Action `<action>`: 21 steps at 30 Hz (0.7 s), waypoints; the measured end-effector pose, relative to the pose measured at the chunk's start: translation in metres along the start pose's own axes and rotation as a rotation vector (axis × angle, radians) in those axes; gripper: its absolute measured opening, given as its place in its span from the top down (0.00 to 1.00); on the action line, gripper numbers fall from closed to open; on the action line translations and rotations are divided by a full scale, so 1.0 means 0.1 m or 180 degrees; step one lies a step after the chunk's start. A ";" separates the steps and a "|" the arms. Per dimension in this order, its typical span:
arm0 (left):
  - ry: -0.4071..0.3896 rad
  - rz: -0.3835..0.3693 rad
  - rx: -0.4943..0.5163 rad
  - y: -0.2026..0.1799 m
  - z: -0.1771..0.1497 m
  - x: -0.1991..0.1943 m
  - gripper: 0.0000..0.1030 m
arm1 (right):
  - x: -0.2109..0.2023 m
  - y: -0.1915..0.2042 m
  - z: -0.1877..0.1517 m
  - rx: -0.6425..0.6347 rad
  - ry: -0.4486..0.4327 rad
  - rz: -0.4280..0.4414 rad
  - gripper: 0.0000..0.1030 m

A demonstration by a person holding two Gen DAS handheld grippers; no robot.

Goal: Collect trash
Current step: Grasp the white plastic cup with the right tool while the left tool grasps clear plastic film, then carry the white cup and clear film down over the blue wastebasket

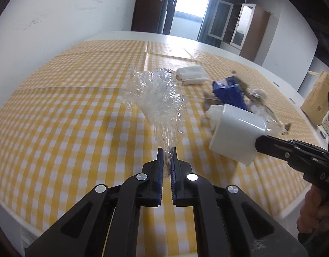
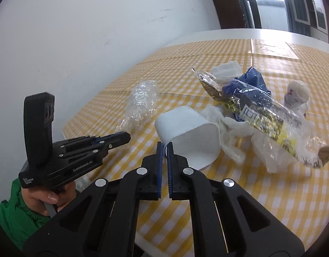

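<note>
My left gripper point(image 1: 168, 152) is shut on the near end of a crumpled clear plastic wrap point(image 1: 156, 96), which lifts off the yellow checked tablecloth point(image 1: 68, 117). From the right wrist view the same left gripper point(image 2: 127, 137) pinches the clear wrap point(image 2: 141, 105). My right gripper point(image 2: 164, 146) is shut on the rim of a white cup point(image 2: 190, 135) lying tilted on its side. In the left wrist view that right gripper point(image 1: 258, 142) grips the white cup point(image 1: 235, 137). Behind the cup lies a trash heap: a blue wrapper point(image 2: 250, 81), a gold-patterned clear bag point(image 2: 258, 115) and white tissue point(image 2: 224, 128).
A folded white napkin point(image 1: 191, 75) lies farther back on the cloth. A balled tissue point(image 2: 297, 94) sits at the right of the heap. A brown paper bag point(image 1: 316, 100) stands off the table's right side. A white wall point(image 2: 78, 32) runs along the left.
</note>
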State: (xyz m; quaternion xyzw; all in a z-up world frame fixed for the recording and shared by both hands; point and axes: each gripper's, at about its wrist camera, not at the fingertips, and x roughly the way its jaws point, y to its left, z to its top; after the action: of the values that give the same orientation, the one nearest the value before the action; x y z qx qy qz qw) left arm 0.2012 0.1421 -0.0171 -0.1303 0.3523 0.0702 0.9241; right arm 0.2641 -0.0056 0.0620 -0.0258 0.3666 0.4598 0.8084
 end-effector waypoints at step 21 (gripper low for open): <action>-0.0217 -0.0418 0.0336 -0.45 -1.26 -1.19 0.95 | -1.28 0.62 -1.50 -0.0269 -0.0376 -0.0364 0.97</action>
State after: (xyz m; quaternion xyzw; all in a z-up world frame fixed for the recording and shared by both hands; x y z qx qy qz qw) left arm 0.0430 0.0579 -0.0190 -0.1018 0.3146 -0.0047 0.9437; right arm 0.0918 -0.1197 0.0498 -0.0537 0.2965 0.4287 0.8517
